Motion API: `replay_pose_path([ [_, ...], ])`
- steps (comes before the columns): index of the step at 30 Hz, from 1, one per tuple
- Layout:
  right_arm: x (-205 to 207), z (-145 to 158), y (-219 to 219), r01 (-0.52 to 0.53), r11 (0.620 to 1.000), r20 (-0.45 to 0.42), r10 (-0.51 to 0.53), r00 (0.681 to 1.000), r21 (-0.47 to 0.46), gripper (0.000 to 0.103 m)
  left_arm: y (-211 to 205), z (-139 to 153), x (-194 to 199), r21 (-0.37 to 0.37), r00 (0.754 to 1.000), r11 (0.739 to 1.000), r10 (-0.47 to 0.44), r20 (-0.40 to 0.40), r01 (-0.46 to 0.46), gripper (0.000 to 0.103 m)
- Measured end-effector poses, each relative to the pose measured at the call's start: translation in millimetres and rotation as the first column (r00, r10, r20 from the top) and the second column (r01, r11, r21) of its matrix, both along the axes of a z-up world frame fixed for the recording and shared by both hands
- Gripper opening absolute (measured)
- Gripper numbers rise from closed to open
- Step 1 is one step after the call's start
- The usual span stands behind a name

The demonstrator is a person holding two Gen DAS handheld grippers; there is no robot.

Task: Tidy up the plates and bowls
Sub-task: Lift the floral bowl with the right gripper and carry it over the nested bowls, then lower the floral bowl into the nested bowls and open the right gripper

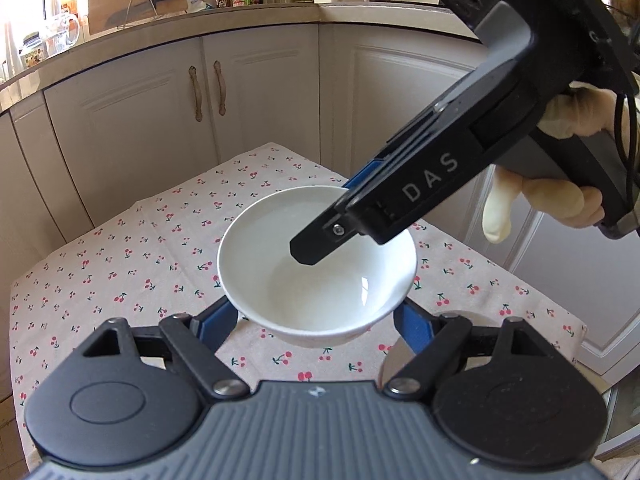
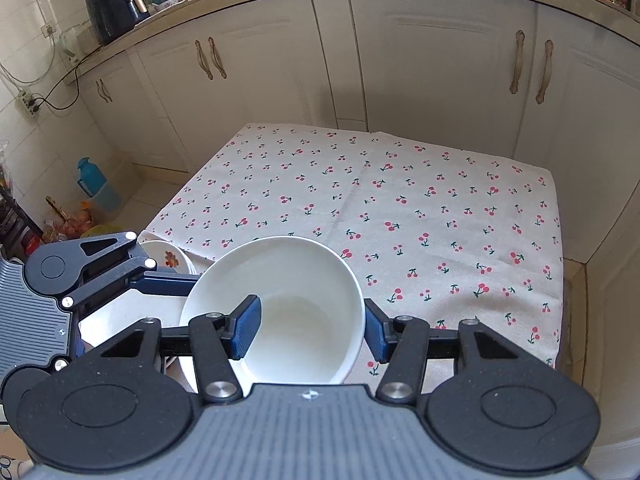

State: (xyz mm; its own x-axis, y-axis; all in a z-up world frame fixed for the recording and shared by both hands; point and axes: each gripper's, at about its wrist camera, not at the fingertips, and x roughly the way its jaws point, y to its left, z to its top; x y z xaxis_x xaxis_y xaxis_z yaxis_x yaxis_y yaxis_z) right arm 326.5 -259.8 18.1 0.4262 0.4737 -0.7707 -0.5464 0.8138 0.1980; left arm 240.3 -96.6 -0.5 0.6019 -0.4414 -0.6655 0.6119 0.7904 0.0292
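A white bowl [image 1: 318, 264] hangs above the cherry-print counter [image 2: 400, 200], caught between two sets of tongs. The right tongs [image 2: 312, 326] straddle its rim, one blue pad inside the bowl and the other outside the wall, with a visible gap at the outer pad, so whether they truly pinch it or are merely spread around the rim cannot be told. The left tongs [image 1: 318, 314] flank the bowl low on its sides, their blue fingers [image 1: 224, 316] touching or just beside the wall; their tips are hidden behind the bowl, and their grip is likewise unclear. In the right wrist view a small plate [image 2: 166, 260] with an orange motif lies at the counter's near corner, with what looks like more white dishware beneath the left tongs, mostly hidden. Judging by this, the sorting seems partly done: some dishes appear gathered at that corner, while this bowl is not yet set down. How many pieces remain is impossible to say, since the tongs' bodies block the near counter in both views.
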Motion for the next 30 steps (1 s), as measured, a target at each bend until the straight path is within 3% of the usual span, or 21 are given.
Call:
replay_pose_path([
  [12,-53,18,-2,-0.006,1.0,0.043,0.007,0.999,-0.025,0.06,-1,12,-43,-0.012,1.0,0.999,-0.031,0.007,0.031,0.084],
  [30,-104,1,-24,0.05,0.999,0.041,-0.05,0.998,0.002,0.06,-9,-8,-82,-0.072,0.997,0.995,-0.071,-0.04,0.068,0.084],
])
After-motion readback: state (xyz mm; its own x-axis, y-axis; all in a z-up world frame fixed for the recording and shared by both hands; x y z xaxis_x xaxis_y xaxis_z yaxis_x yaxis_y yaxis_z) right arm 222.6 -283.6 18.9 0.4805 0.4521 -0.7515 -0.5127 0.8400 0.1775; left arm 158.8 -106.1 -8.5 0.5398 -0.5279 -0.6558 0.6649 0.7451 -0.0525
